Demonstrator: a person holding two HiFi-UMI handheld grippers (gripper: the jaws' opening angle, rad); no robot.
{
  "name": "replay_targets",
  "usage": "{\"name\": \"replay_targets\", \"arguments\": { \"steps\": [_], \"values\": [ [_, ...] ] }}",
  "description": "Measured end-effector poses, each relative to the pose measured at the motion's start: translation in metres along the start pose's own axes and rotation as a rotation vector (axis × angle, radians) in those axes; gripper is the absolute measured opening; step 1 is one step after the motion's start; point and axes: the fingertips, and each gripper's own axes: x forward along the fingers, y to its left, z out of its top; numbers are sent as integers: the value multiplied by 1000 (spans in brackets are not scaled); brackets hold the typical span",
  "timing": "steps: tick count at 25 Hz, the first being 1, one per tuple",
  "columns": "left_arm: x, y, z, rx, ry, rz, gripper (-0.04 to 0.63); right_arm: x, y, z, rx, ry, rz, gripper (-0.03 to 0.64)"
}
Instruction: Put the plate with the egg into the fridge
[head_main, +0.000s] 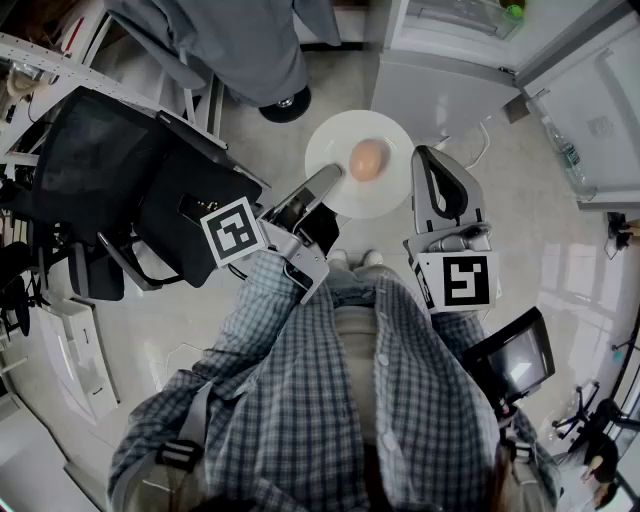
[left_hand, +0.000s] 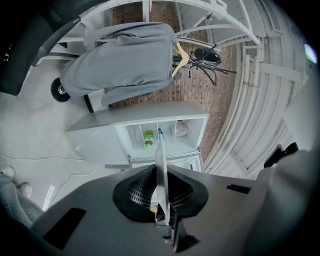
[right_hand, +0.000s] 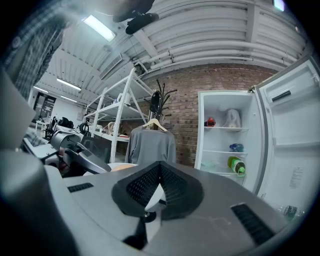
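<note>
Plate (head_main: 325, 140): white, with the egg (head_main: 367, 159) lying loose near its centre. It is carried in the air above the floor, just ahead of both claws.

Left claw (head_main: 322, 185): clenched on the plate's near-left rim. Its own view shows the rim edge-on between the pads.

Right claw (head_main: 427, 158): clenched on nothing. It sits just beside the plate's right rim, apart from it as far as I can tell.

Fridge (head_main: 445, 70): ahead and to the right of the claws, door open. Its shelves carry a green bottle (right_hand: 236, 165) and a few other items.

Step in hand, judged: the carry to the fridge. The grip is one-sided, so hold the plate level or the egg rolls. Move slowly and aim the far rim at a bare stretch of shelf. Slide it in flat, and release only once the plate rests fully on the shelf.
</note>
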Motion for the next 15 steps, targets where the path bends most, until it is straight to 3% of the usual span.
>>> {"name": "replay_targets", "arguments": {
  "steps": [15],
  "values": [
    [0, 1, -2, -5, 3, 3, 26, -4, -2, 1, 12, -10, -10, 6]
  ]
}}
